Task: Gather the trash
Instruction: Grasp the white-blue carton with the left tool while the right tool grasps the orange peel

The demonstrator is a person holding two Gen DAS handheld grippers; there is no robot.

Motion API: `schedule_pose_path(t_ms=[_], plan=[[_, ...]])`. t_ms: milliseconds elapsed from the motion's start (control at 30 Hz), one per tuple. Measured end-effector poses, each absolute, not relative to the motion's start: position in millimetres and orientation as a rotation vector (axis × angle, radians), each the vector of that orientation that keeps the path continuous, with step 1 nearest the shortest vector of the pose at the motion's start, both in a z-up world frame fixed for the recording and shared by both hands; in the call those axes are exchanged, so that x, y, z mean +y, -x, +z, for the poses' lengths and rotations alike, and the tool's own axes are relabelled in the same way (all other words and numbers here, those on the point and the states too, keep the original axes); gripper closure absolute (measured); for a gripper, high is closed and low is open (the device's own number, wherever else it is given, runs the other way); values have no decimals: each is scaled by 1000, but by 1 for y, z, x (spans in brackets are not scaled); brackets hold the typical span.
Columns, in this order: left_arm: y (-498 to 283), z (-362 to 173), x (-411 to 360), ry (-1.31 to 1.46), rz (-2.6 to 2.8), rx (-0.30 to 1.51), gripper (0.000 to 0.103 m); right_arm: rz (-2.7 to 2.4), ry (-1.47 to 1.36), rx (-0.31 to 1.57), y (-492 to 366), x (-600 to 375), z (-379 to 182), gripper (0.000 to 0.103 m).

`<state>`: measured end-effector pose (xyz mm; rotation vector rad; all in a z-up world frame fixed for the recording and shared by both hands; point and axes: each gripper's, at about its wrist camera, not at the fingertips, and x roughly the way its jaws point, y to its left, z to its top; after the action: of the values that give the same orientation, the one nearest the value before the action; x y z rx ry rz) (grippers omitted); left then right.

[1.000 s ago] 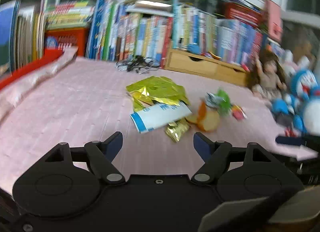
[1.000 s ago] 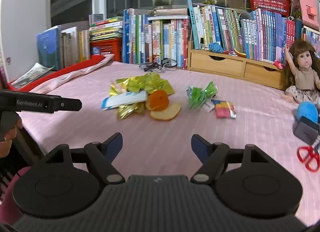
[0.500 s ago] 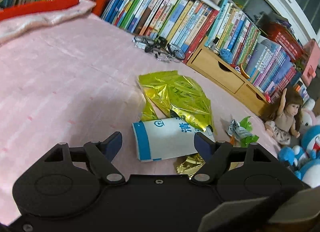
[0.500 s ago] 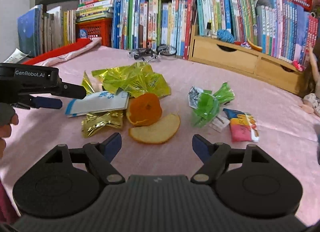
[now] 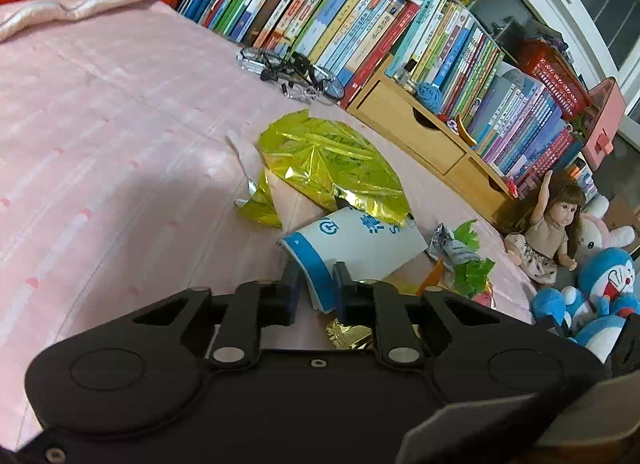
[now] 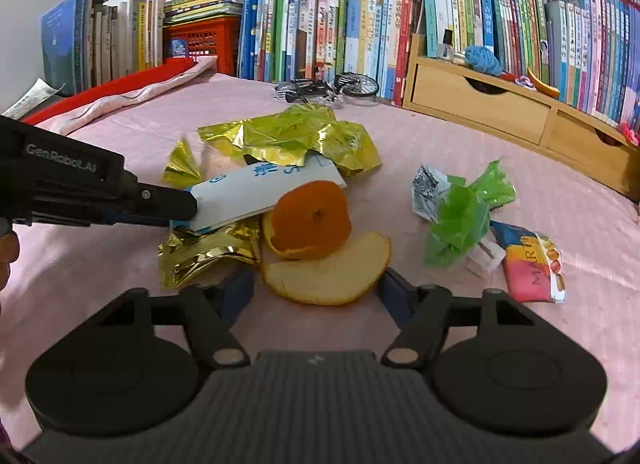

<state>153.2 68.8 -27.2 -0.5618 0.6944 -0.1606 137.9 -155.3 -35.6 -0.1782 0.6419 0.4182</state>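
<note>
Pink bedding [image 6: 500, 144] before the bookshelf [image 6: 340, 16] carries the litter, and since half a second ago the left tool [image 5: 314, 288] has closed from wide apart onto the blue-rimmed end of the flattened paper cup [image 5: 352, 240]. The cup lies among gold foil wrappers [image 6: 288, 136], long axis running away from that tool. The right tool [image 6: 316, 290] gapes wide, empty, around the orange peel [image 6: 328, 272].

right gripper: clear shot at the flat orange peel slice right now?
Probably yes. The right gripper is open, its fingers flanking the orange peel slice, which lies bare on the pink cloth. The left gripper is off to the side, shut on the flattened paper cup.
</note>
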Motion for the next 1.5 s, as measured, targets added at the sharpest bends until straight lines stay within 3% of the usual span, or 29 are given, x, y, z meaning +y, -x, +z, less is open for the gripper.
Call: schedule_pose_path(t_ms=[200, 533, 600, 633, 667, 733, 833, 1200, 1300, 1367, 1500], plan=[[-137, -10, 64, 491, -159, 620, 97, 422, 169, 612, -130, -159, -32, 46], [-80, 22, 59, 354, -207, 510, 94, 454, 189, 593, -90, -169, -20, 48], [-79, 26, 54, 270, -222, 493, 79, 460, 198, 592, -81, -172, -18, 47], [-82, 26, 50, 233, -225, 496, 58, 462, 201, 592, -78, -173, -18, 47], [-87, 27, 47, 210, -221, 497, 45, 463, 203, 594, -76, -175, -18, 47], [-100, 26, 44, 183, -231, 483, 41, 459, 201, 597, -74, -179, -18, 46], [-128, 24, 40, 189, -327, 438, 23, 439, 180, 602, -75, -185, -20, 46], [-181, 0, 7, 45, -353, 683, 25, 414, 118, 606, -80, -194, -25, 45], [-182, -5, 5, 34, -355, 683, 35, 410, 106, 604, -79, -194, -25, 45], [-181, -5, 5, 37, -362, 678, 54, 398, 93, 597, -77, -195, -24, 45], [-171, 3, 10, 97, -396, 659, 66, 379, 60, 582, -73, -197, -22, 46]])
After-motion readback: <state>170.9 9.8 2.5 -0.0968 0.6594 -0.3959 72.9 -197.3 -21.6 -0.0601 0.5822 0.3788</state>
